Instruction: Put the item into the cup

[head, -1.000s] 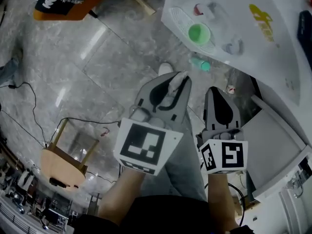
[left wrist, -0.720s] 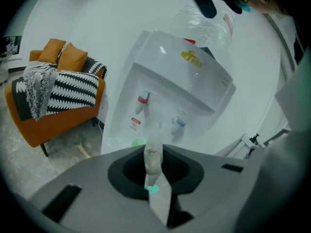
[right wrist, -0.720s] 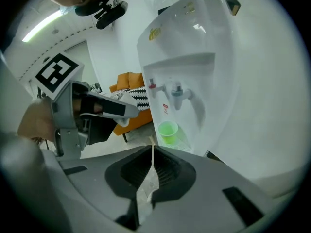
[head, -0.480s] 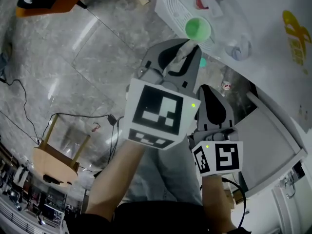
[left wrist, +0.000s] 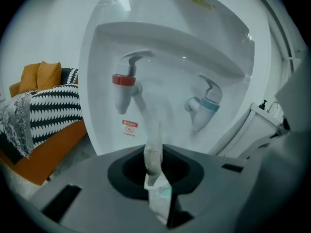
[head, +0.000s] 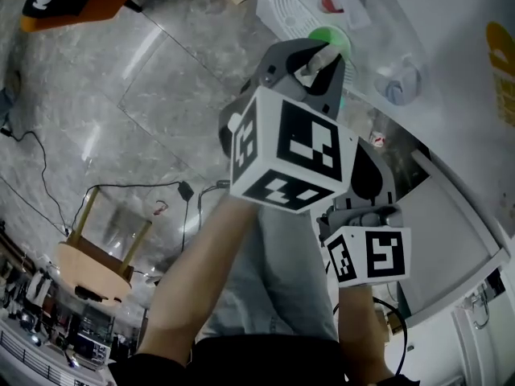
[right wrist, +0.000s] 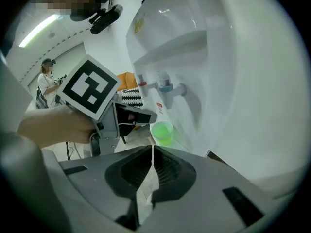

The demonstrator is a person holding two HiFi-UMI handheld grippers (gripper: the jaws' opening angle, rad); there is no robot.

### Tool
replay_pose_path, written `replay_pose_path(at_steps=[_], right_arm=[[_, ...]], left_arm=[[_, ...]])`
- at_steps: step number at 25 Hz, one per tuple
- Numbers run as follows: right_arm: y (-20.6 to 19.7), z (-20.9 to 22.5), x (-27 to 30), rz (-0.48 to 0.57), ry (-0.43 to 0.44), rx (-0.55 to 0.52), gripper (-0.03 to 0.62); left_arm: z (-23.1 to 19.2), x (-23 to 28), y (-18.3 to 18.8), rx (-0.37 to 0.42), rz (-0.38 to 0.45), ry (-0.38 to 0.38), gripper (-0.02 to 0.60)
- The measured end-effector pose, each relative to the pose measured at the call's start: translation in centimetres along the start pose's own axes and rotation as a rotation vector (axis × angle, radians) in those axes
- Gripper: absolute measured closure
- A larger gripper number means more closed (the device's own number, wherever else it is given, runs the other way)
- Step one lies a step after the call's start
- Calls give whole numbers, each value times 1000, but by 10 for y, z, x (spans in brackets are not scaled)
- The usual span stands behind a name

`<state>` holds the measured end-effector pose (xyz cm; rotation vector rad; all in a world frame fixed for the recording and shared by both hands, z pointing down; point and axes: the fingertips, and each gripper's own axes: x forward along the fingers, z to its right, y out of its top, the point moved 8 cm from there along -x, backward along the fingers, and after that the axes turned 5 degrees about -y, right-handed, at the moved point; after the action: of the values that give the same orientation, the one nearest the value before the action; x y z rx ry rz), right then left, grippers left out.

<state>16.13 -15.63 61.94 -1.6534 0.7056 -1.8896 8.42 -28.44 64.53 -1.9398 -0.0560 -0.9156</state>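
A green cup (head: 328, 34) stands on the drip tray of a white water dispenser (head: 451, 22); it shows too as the cup (right wrist: 163, 131) in the right gripper view. My left gripper (head: 320, 59) is just before the cup, shut on a small pale sachet (left wrist: 153, 160) that sticks out past its tips. In its own view the left gripper (left wrist: 155, 149) faces the red tap (left wrist: 123, 80) and blue tap (left wrist: 208, 106). My right gripper (head: 368, 177) hangs lower and nearer me, shut on a thin white paper strip (right wrist: 146, 188).
The dispenser's white body (right wrist: 233, 81) fills the right side. The grated drip tray (head: 288, 10) reaches left of the cup. On the grey floor lie a black cable (head: 48, 191) and a round wooden stool (head: 92, 264). An orange sofa (left wrist: 43, 144) is far left.
My left gripper has risen and moved forward with the sachet, from beside the right gripper up to the green cup. The right gripper has stayed about where it was.
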Motion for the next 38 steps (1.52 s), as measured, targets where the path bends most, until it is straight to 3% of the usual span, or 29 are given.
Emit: replay_pose_path(at_steps=[5, 10, 17, 26, 31, 35, 38], right_arm=[[0, 3, 0, -4, 0, -8, 572], [-3, 5, 0, -7, -5, -33, 572], [-1, 5, 3, -14, -3, -42, 572], [-4, 8, 6, -21, 7, -49, 572], [-4, 6, 9, -12, 15, -53, 572], [-8, 7, 6, 1, 14, -60, 572], [-6, 11, 3, 11, 3, -110, 572]], left_arm=[[-3, 14, 5, 60, -36, 7, 523], [0, 21, 9, 88, -7, -32, 523], [1, 22, 11, 47, 34, -90, 486], [-5, 15, 8, 13, 67, -43, 486], [-16, 3, 3, -70, 157, -38, 488], [-18, -3, -9, -106, 157, 2, 517], [-17, -8, -15, -198, 209, -9, 548]])
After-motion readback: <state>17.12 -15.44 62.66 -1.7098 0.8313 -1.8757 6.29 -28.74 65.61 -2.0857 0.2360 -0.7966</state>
